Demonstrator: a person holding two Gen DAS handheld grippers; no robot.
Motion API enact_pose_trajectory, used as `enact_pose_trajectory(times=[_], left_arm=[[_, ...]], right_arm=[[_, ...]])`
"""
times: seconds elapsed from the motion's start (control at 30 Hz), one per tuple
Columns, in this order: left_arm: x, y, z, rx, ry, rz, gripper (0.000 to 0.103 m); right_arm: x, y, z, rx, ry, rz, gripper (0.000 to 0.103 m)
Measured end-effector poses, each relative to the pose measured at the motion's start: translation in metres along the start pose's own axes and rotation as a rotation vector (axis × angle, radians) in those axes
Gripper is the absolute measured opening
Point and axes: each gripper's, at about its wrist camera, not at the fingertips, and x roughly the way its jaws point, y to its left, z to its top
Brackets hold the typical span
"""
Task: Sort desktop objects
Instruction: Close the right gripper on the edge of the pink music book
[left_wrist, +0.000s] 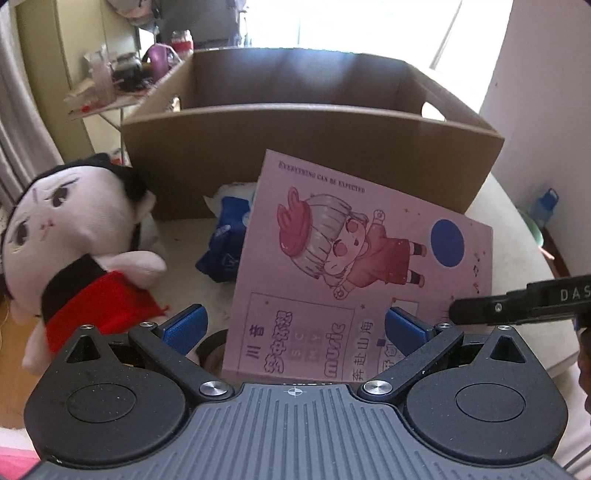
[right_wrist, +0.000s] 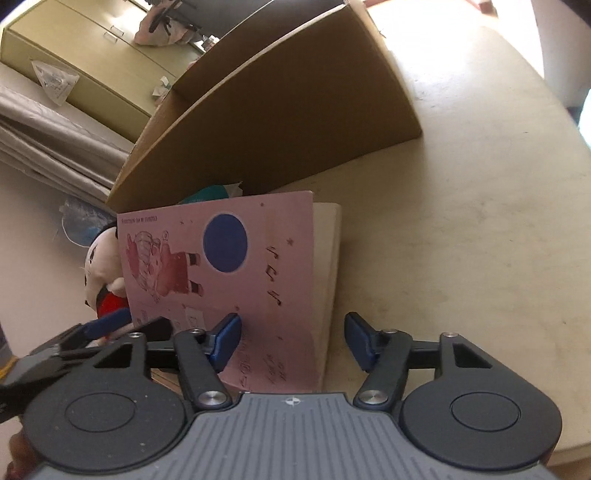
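A pink notebook (left_wrist: 351, 258) with a cartoon girl and a blue dot on its cover lies on the table in front of a cardboard box (left_wrist: 314, 147). My left gripper (left_wrist: 295, 325) is open, wide astride the notebook's near edge, its left pad clear of the cover. In the right wrist view, my right gripper (right_wrist: 291, 339) straddles the notebook's (right_wrist: 258, 266) page edge. Its left pad sits at the cover and its right pad stands just off the pages, so it is open. A black finger (left_wrist: 517, 302) of the right gripper reaches in from the right.
A plush doll (left_wrist: 74, 251) in a red scarf lies at the left. Partly under the notebook are a blue packet (left_wrist: 225, 240) and a tape roll (left_wrist: 212, 347). The round cream table (right_wrist: 461, 221) stretches right of the box (right_wrist: 277, 110). A blue bottle (left_wrist: 545, 206) stands beyond the table.
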Motion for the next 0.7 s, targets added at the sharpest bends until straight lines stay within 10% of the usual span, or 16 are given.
enact_pose_trajectory(times=[0.7], left_arm=[[0.005, -0.037, -0.022, 0.027, 0.083, -0.007, 0.103]], right_arm=[[-0.006, -0.01, 0.003, -0.053, -0.062, -0.043, 0.042]])
